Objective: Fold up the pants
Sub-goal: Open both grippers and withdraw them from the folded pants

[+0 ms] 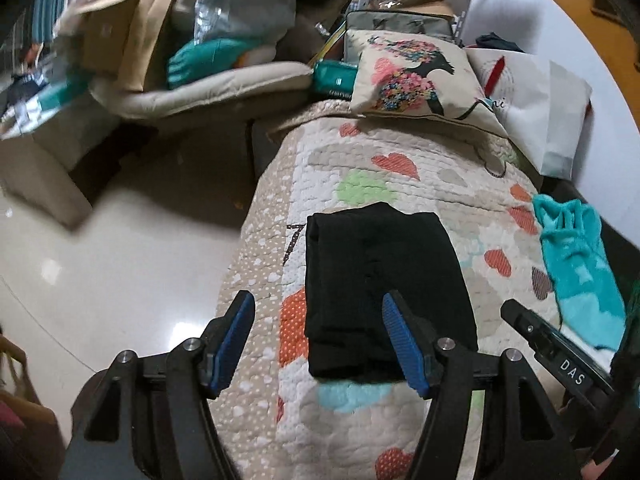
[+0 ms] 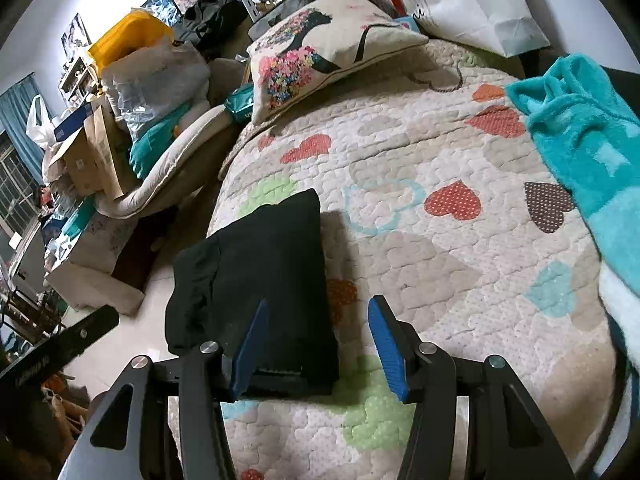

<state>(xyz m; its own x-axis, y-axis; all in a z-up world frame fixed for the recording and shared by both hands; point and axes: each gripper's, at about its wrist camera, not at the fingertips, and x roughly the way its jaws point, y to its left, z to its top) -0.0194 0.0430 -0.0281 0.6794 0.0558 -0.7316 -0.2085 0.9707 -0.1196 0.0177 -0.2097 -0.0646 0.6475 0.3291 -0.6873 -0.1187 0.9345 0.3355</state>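
Black pants (image 1: 380, 292) lie folded into a compact rectangle on the heart-patterned quilt (image 1: 400, 184), near its left edge. My left gripper (image 1: 318, 304) hovers open above the pants' near left part, its blue pads apart and pressing on nothing. The right gripper's black finger (image 1: 552, 344) shows at the lower right of that view. In the right wrist view the pants (image 2: 260, 264) lie ahead and to the left. My right gripper (image 2: 320, 304) is open over their near right corner, with nothing held. The left gripper's finger (image 2: 80, 336) shows at the lower left.
A teal towel (image 2: 588, 148) lies crumpled at the quilt's right side. A printed cushion (image 2: 320, 52) and a white paper bag (image 2: 472, 4) sit at the far end. Left of the bed are glossy floor (image 1: 100, 264) and a cluttered beige chair (image 1: 208, 88) with boxes and bags.
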